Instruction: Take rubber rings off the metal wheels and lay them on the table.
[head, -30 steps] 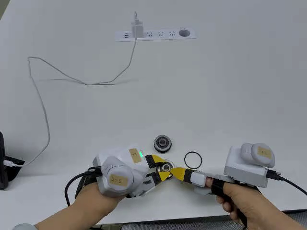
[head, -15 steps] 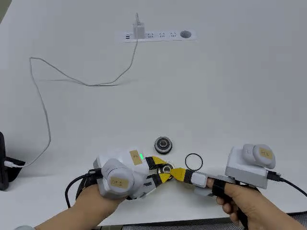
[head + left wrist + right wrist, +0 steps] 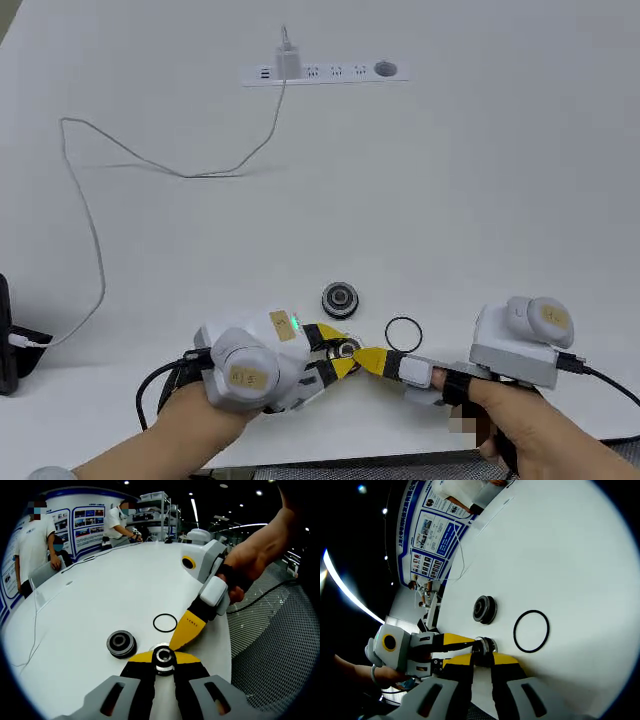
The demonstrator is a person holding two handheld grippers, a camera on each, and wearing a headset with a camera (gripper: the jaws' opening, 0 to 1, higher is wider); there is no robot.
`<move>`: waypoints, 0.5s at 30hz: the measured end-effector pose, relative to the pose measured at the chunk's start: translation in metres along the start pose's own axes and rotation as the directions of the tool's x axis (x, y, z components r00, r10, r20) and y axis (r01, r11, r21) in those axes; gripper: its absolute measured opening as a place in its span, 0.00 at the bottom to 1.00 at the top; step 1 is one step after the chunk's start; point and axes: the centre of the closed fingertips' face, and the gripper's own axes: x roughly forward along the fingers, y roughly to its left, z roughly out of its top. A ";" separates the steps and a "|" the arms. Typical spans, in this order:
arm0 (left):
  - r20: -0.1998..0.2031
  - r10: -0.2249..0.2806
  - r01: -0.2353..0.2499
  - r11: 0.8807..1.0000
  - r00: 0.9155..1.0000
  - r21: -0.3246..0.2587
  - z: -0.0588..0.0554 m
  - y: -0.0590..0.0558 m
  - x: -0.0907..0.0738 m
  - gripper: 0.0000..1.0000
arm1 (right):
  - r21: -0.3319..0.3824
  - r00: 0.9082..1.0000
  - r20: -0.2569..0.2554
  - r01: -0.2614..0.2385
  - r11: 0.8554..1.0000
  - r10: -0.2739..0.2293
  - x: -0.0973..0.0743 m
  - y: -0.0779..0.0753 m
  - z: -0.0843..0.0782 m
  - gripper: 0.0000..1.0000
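My left gripper [image 3: 333, 352] [image 3: 163, 656] is shut on a small silver metal wheel [image 3: 347, 349] [image 3: 163, 658] [image 3: 484, 646], held just above the table's near edge. My right gripper [image 3: 366, 359] [image 3: 485, 656] comes in from the right, with its yellow tips closed against that wheel's rim. Whether they pinch a rubber ring there is too small to tell. In the left gripper view the right gripper [image 3: 186, 629] slants down onto the wheel. A loose black rubber ring [image 3: 403, 333] [image 3: 165, 622] [image 3: 531, 630] lies flat on the table. A second wheel [image 3: 340, 299] [image 3: 121, 643] [image 3: 484, 609], dark-rimmed, stands beyond it.
A white power strip [image 3: 325, 72] lies at the far side, with a plugged charger and a grey cable [image 3: 85, 215] looping down the left. A black device [image 3: 8, 345] sits at the left edge. People stand beyond the table [image 3: 75, 595].
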 end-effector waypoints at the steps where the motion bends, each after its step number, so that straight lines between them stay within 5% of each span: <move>1: 0.000 0.000 0.000 1.000 1.000 0.001 0.000 0.000 0.000 0.14 | -0.002 1.000 0.001 0.001 1.000 -0.001 -0.001 0.000 0.000 0.15; 15: 0.000 -0.003 0.003 1.000 1.000 0.000 0.001 0.000 0.000 0.14 | -0.047 1.000 -0.007 0.030 0.998 -0.030 -0.002 -0.004 0.001 0.05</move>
